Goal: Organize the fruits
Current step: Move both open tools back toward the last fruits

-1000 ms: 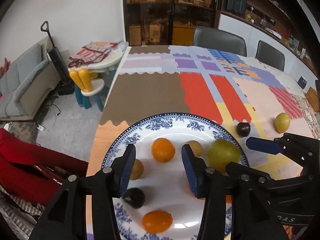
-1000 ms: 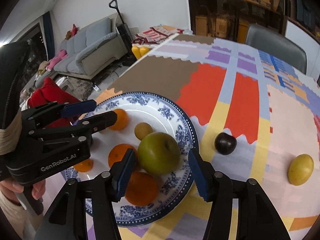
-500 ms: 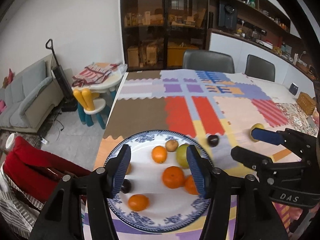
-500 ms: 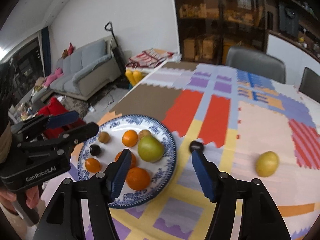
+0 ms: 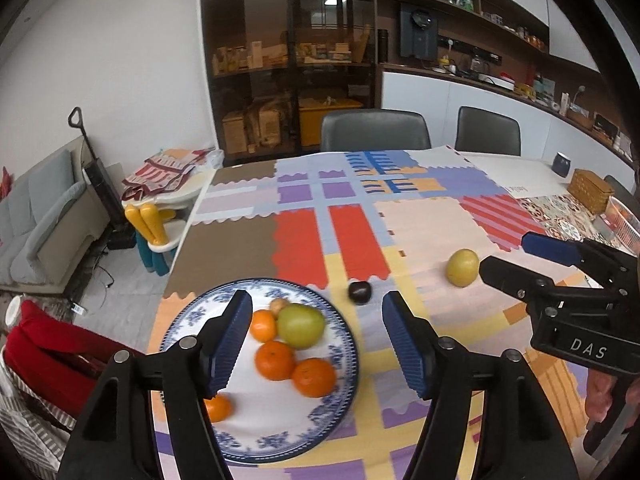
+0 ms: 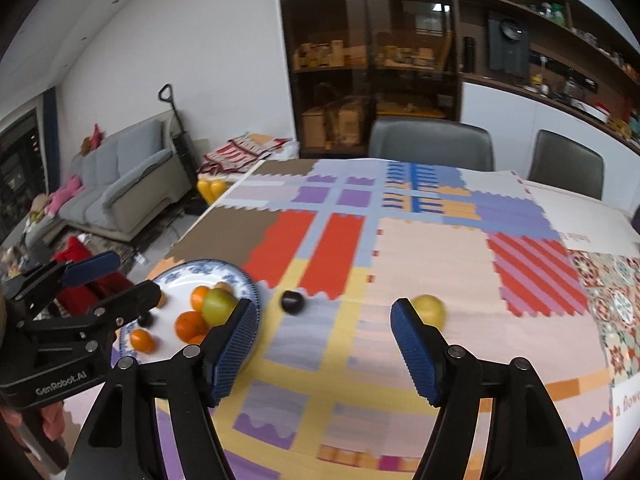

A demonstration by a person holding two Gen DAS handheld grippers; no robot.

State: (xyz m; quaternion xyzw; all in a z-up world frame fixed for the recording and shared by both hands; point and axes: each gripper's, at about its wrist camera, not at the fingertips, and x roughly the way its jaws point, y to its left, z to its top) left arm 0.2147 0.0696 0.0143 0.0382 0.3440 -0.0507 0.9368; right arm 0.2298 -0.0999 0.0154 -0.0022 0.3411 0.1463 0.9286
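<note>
Both the left tongs (image 5: 317, 338) and right tongs (image 6: 325, 346) have just been opening and lifting away empty from the blue-patterned plate (image 5: 344, 404), leaving the green apple (image 5: 301, 326) and oranges (image 5: 275, 360) there, while the dark plum (image 6: 291, 302) and yellow fruit (image 6: 430, 312) wait on the desk (image 6: 432, 248).

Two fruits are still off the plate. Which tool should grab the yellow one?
Right. The right tool is open and empty, with the yellow fruit just past its right finger. The left tool sits over the plate, farther from it.

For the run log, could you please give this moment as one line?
left gripper: empty, jaws opening | right gripper: empty, jaws opening | plate: oranges, green fruit | tablecloth: dark plum, yellow fruit
</note>
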